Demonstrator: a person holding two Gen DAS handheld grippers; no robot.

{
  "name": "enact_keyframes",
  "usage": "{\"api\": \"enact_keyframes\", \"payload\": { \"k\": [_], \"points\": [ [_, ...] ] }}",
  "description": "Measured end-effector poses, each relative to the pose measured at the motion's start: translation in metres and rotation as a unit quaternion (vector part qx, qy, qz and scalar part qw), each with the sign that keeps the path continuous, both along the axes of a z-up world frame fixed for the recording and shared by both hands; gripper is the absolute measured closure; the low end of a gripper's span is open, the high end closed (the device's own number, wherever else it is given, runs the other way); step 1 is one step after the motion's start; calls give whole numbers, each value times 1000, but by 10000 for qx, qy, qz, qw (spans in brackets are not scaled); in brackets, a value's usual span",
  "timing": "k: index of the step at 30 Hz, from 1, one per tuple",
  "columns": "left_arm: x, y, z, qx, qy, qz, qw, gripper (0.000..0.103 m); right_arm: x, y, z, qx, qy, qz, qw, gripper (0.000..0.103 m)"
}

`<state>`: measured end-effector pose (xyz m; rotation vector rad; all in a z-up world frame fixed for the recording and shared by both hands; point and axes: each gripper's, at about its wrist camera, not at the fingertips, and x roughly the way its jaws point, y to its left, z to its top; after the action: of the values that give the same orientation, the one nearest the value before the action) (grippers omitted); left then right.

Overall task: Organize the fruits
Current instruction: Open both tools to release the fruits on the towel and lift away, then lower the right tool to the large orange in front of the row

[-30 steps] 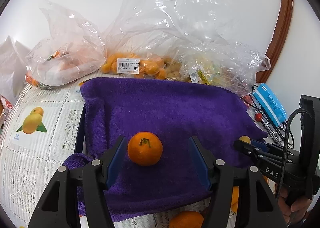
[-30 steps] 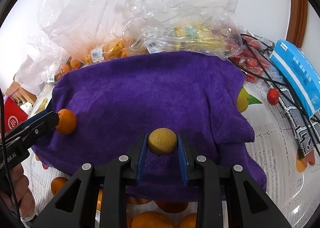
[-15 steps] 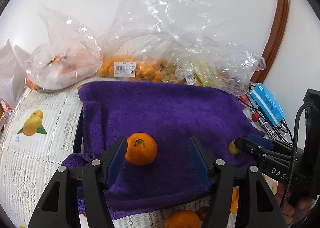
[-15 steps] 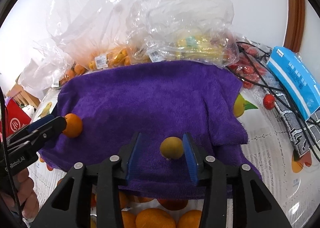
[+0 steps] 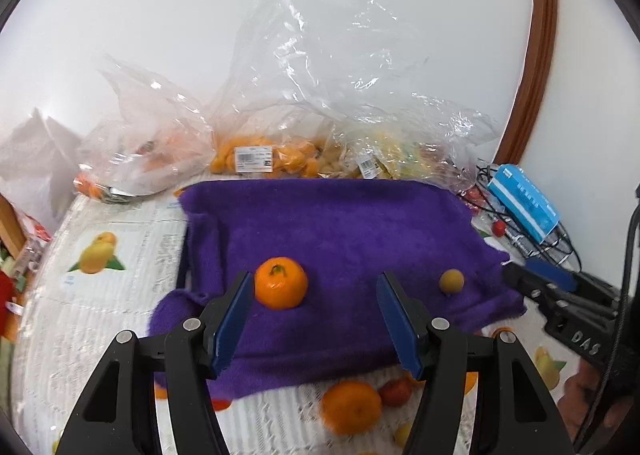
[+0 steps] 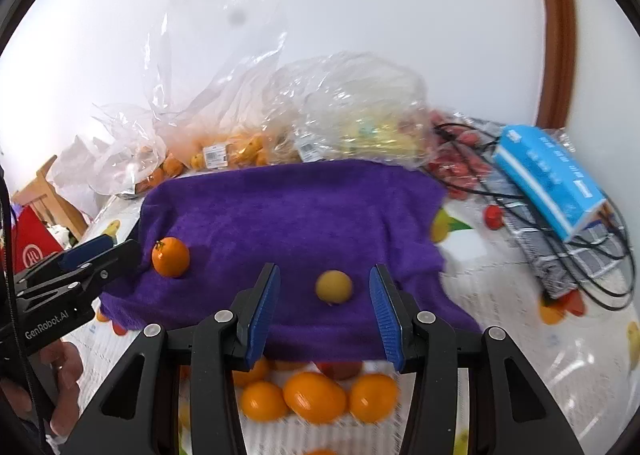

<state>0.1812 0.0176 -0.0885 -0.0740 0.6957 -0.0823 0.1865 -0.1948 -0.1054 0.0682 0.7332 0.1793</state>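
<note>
Left gripper (image 5: 316,319) and right gripper (image 6: 324,315) both stand apart, empty. Orange (image 5: 281,283) and small yellow fruit (image 6: 334,286) rest on purple towel (image 5: 340,223).

On your towel (image 5: 340,223) the mandarin (image 5: 281,282) sits to the left and the small round fruit (image 5: 451,280) to the right, well apart. Behind the towel, against the wall, lie the plastic bags of fruit (image 5: 280,153). Right of the towel you have the tissue box (image 6: 552,179) resting on tangled cables (image 6: 592,255). In front of the towel's near edge, loose oranges (image 6: 316,395) lie together on the tablecloth (image 5: 100,295).
</note>
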Motion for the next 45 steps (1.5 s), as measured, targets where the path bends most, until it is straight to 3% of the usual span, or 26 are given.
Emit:
{"api": "enact_keyframes", "payload": {
  "k": [4, 7, 11, 16, 25, 40, 45],
  "points": [
    [-16, 1, 5, 99, -59, 95, 9999, 42, -18, -9, 5, -37, -63, -111, 9999, 56],
    [-28, 1, 8, -34, 43, -30, 10000, 42, -35, -12, 9, -145, -201, -221, 9994, 56],
    [-49, 2, 10, -92, 49, 14, 9999, 42, -54, -15, 14, -31, 9, -86, 10000, 56],
    [-66, 5, 7, -184, 342, -34, 9992, 42, -84, -17, 24, 9, -108, -21, 9999, 56],
    [-96, 9, 14, -176, 158, 51, 9997, 42, -111, -21, 33, -84, -96, 51, 9999, 54],
    [-106, 9, -10, -41, 278, 86, 9996, 42, -128, -28, 7, -97, -87, -130, 9998, 54],
    [-104, 10, -14, -114, 341, 39, 9993, 42, -126, -28, -1, -53, -65, -190, 9998, 46]
  ]
}}
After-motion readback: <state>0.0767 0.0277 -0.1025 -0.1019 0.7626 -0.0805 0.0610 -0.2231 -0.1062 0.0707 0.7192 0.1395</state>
